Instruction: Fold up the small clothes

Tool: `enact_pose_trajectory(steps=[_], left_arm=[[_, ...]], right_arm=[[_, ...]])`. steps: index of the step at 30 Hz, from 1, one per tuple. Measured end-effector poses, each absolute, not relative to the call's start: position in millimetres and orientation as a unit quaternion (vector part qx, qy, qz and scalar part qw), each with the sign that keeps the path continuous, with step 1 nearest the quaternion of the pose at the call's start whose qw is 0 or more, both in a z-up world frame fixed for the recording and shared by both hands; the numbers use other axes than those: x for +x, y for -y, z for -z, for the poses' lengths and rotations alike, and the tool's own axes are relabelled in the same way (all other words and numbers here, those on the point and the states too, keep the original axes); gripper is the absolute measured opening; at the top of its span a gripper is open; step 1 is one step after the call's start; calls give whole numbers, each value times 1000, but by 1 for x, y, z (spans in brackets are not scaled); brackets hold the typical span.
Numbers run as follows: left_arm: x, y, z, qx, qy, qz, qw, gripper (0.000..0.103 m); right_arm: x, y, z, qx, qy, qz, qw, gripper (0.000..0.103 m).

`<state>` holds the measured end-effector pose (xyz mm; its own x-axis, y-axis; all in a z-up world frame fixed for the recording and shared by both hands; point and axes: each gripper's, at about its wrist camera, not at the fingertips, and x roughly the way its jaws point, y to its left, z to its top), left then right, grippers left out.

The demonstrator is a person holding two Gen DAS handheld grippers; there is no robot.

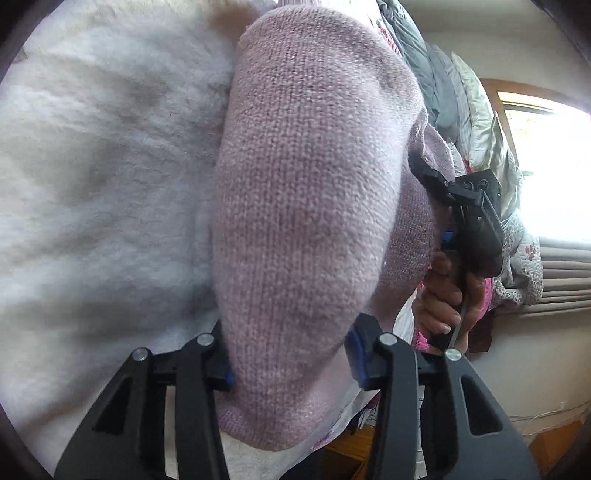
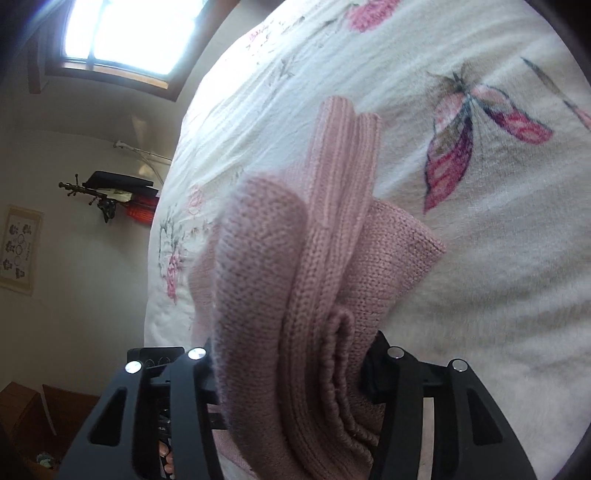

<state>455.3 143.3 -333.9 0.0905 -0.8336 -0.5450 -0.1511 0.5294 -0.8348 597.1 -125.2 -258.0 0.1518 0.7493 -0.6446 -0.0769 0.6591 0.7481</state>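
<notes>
Item: pink knitted garment [image 1: 306, 206], small, probably a child's sweater, lifted off the bed [image 2: 480, 258] and held between two hand-held grippers. Position: it fills the centre of both wrist views, hanging close to the lenses over a white bedspread printed with pink flowers and a butterfly [image 2: 476, 144]. Left gripper [image 1: 291, 365]: jaws closed on a smooth rounded fold of the knit at the lower centre of the left view, blue pads pressed against the cloth on either side. Right gripper [image 2: 291, 373]: jaws closed on a thicker bunch of several layers at the lower centre of the right view; it also shows at the right middle of the left view, with the person's hand [image 1: 443, 295] wrapped round its handle. Purpose of the hold, as judged: two grips on one edge keep the cloth taut and doubled, so that it can be laid down on the bed as a fold. Appearance: plain stocking stitch on the broad faces, slightly fuzzy; a ribbed band, likely a cuff or hem [image 2: 347, 155], stands up at the upper centre of the right view; one flat corner [image 2: 413, 243] juts toward the right. Surroundings: a window [image 2: 125, 33] at upper left, a heap of clothes [image 1: 461, 122] at upper right of the left view.
</notes>
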Motion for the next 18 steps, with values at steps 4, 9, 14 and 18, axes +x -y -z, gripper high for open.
enact_pose_trajectory(steps=[4,9,14,18], left_arm=[[432,-164,296,-381,-605,278,642,39],[364,-212,253,-358,-587,272,674,38],[267,-258,251,-366,-571,239,695,38],[213,-270,293,-398,-580,205,680,45]], right_arm=[[568,108,230,284,-570,-300,710,51],[509,76,215,297,-557,-342,696,50],[438,17,228,295,-560,-390,669,50],[405,-12,280,288,-596,-374,649,60]])
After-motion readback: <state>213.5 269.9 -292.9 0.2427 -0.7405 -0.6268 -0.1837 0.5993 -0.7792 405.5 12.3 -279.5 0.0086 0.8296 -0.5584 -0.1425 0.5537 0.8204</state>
